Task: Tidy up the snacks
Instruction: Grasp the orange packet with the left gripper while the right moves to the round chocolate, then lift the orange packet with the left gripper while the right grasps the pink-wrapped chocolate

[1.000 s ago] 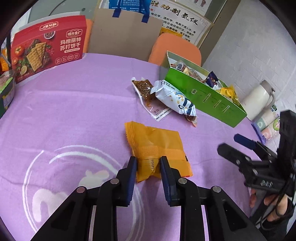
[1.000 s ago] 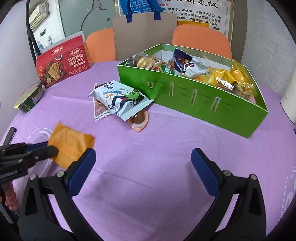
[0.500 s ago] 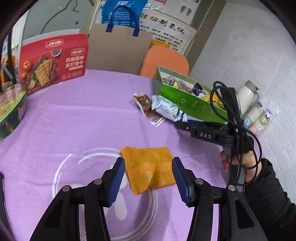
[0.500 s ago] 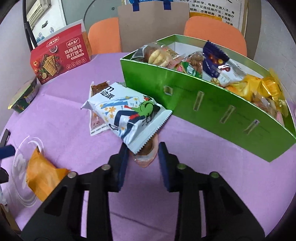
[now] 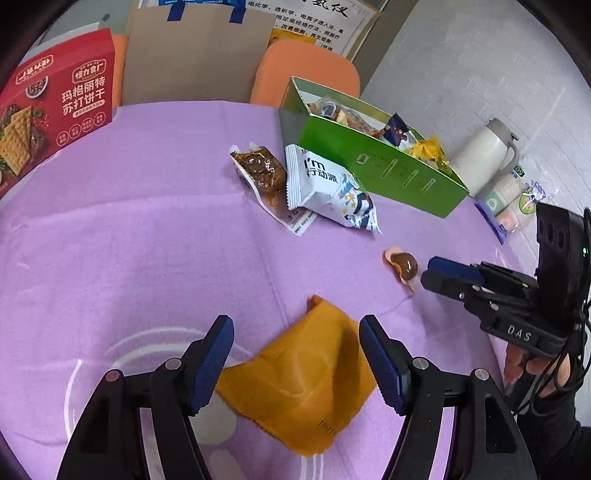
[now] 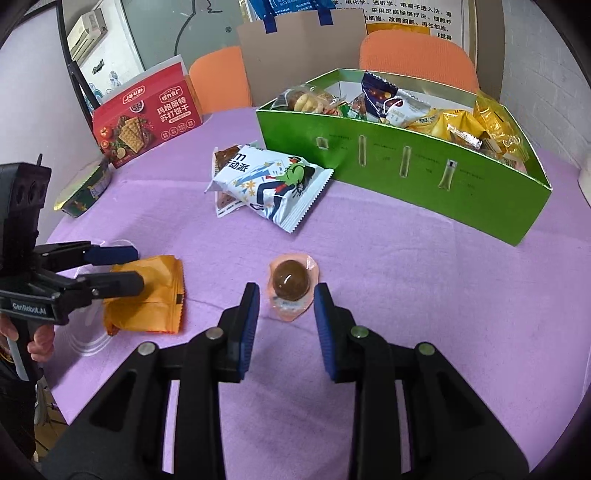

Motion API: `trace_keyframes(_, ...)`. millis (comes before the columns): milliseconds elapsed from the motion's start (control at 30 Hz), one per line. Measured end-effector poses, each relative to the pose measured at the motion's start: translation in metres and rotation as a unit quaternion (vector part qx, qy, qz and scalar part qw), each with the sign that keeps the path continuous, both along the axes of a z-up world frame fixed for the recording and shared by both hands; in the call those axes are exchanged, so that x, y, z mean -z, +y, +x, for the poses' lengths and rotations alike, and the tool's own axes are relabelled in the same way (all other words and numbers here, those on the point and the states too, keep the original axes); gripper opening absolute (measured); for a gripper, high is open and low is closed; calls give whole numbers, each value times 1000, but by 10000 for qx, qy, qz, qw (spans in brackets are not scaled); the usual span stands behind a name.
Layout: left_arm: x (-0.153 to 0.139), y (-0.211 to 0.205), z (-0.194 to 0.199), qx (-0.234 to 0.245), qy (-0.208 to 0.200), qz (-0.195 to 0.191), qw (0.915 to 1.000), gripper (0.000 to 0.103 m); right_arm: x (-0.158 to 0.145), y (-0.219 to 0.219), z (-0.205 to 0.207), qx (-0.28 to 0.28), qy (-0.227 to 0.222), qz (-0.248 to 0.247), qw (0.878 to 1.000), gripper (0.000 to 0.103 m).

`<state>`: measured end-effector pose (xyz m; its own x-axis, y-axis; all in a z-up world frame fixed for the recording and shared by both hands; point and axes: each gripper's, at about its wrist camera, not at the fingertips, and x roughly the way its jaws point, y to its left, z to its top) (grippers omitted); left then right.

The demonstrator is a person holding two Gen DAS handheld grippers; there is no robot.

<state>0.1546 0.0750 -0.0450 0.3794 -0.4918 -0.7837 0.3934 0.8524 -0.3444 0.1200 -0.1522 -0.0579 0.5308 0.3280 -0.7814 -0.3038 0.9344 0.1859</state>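
A purple cloth (image 5: 147, 236) covers the counter. At its far edge stand two orange chairs (image 6: 417, 55) and a brown paper bag with blue handles (image 6: 299, 51). A white flask (image 5: 484, 155) and a sleeve of paper cups (image 5: 513, 199) sit by the grey brick wall (image 5: 461, 66). Posters with printed text (image 5: 317, 22) hang behind, and an air conditioner (image 6: 88, 26) shows through a window.

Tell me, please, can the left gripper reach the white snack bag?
Likely yes: the left gripper, jaws just opening around the loose orange packet, has only bare cloth before the white snack bag.
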Motion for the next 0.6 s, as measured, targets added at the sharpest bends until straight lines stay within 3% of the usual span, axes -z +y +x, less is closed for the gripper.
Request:
trace_keyframes(200,-3,-5,-38,242,43,202,9995,78,1,3,-13,-64,-54,30,10000,48)
trace_keyframes(400,-3,-26,-49,-3,-250,1090,9937,81,3,4,-8,10,-38,-151,9999,49)
trace_keyframes(600,1,-37,-48,21,-358,1286,9911,81,4,9,5,60,-30,-208,9998,49)
